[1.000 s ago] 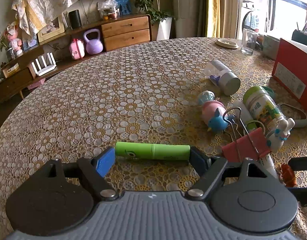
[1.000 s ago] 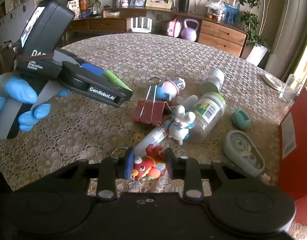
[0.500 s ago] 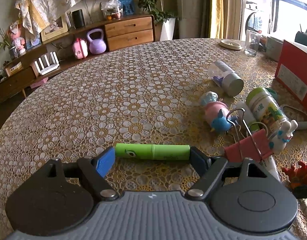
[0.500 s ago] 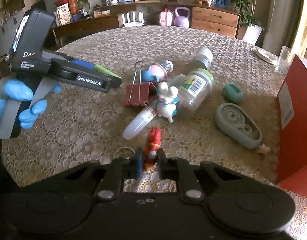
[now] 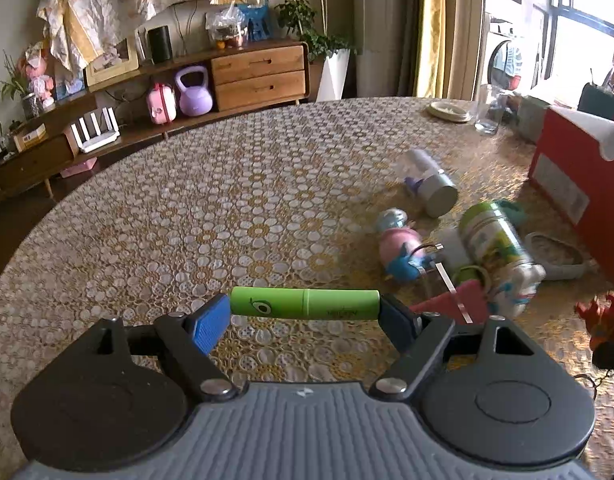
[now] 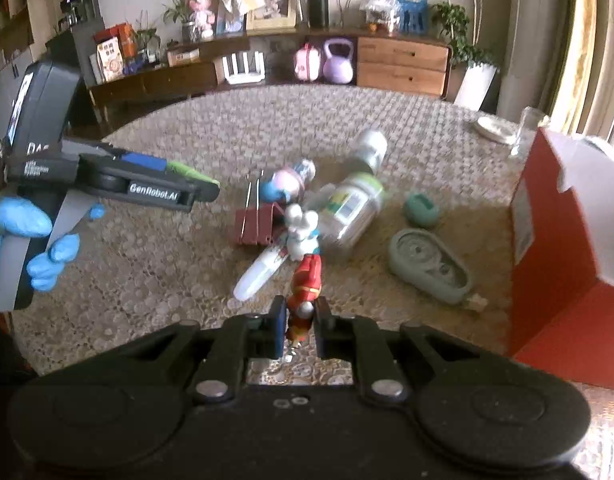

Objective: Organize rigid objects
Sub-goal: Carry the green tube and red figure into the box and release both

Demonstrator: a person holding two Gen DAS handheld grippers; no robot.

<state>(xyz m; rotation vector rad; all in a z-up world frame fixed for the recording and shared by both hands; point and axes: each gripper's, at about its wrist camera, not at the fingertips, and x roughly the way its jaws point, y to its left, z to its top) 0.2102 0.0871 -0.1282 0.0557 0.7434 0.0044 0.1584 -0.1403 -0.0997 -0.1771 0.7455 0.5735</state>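
My left gripper [image 5: 305, 314] is shut on a green tube [image 5: 305, 303], held lengthwise between its pads above the tablecloth. In the right wrist view that gripper [image 6: 195, 184] hangs at the left, gripped by a blue-gloved hand [image 6: 23, 220]. My right gripper [image 6: 300, 322] is shut on a red toy figure [image 6: 306, 276], lifted off the table; the same figure [image 5: 603, 320] shows at the right edge of the left wrist view. Beyond it lies a pile: a white rabbit figure [image 6: 301, 226], a red binder clip [image 6: 254, 229], a clear jar with a green lid [image 6: 353, 210], and a pink-and-blue toy [image 6: 287, 182].
A red open box [image 6: 563, 240] stands at the right. Beside it lie a grey-green tape dispenser [image 6: 429, 266] and a small teal piece [image 6: 421, 210]. A white tube [image 6: 259, 272] and a silver-capped bottle [image 5: 431, 184] lie in the pile. A glass [image 5: 489, 114] and dish [image 5: 447, 111] sit far back.
My right gripper closed on the red toy figure and raised it off the table, rolling so the figure now stands upright. My left gripper rose slightly with the green tube.
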